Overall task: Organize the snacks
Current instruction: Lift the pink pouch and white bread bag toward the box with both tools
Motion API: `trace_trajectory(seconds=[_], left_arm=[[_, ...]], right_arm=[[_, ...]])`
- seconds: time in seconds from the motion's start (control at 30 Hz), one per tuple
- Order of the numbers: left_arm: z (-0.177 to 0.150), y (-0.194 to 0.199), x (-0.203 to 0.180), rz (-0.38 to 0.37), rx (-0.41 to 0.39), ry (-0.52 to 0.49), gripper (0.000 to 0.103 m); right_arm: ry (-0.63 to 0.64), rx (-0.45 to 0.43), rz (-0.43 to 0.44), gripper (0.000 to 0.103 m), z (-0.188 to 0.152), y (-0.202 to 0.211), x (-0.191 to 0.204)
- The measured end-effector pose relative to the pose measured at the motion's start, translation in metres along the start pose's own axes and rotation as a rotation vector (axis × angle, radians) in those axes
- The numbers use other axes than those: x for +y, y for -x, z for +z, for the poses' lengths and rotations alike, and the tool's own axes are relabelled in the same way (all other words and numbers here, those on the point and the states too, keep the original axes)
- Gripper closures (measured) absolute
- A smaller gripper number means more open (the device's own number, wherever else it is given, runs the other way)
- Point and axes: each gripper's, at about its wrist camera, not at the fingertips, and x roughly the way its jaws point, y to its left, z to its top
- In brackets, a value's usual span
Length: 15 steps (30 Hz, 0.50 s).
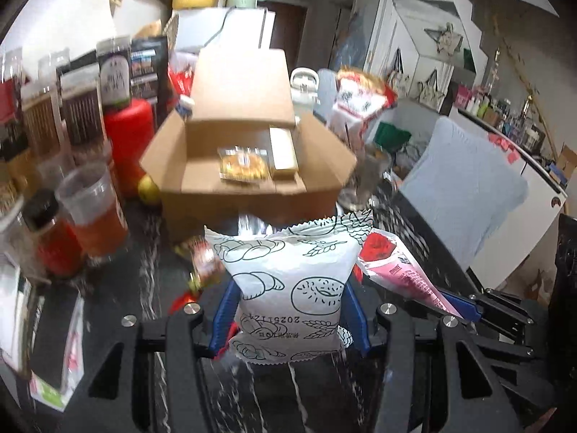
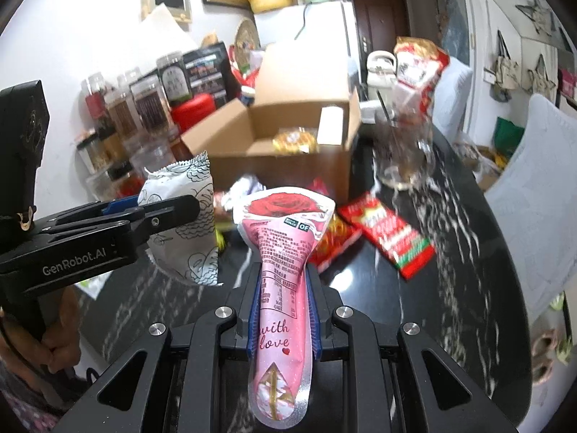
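Note:
My left gripper (image 1: 290,288) is shut on a white snack bag (image 1: 288,281) printed with bread drawings, held above the dark marble table (image 1: 144,281). My right gripper (image 2: 283,281) is shut on a pink cone-shaped packet (image 2: 285,252) with a red rose and "with love" on it. That pink packet (image 1: 400,270) shows at the right in the left wrist view, and the white bag (image 2: 187,223) with the left gripper (image 2: 180,213) shows at the left in the right wrist view. An open cardboard box (image 1: 252,144) stands ahead, holding a yellow wrapped snack (image 1: 243,167) and a pale box (image 1: 283,153).
Red snack packets (image 2: 393,234) lie on the table right of the cardboard box (image 2: 299,133). Jars and plastic cups (image 1: 93,213) crowd the left side. A glass jar (image 2: 407,151) with a red-and-white bag stands at the right. A chair with a light blue cover (image 1: 465,187) is beyond the table edge.

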Motion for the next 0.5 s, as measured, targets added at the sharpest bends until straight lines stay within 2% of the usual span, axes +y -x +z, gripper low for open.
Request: trace_trajectory(seconds=[0.27, 0.5], left_arm=[[0.047, 0.002, 0.008, 0.014, -0.112, -0.010, 0.051], [0.089, -0.009, 0.018, 0.022, -0.175, -0.004, 0.051]], right_arm=[[0.036, -0.076, 0.021, 0.082, 0.047, -0.006, -0.002], [0.049, -0.136, 0.046, 0.082, 0.092, -0.022, -0.008]])
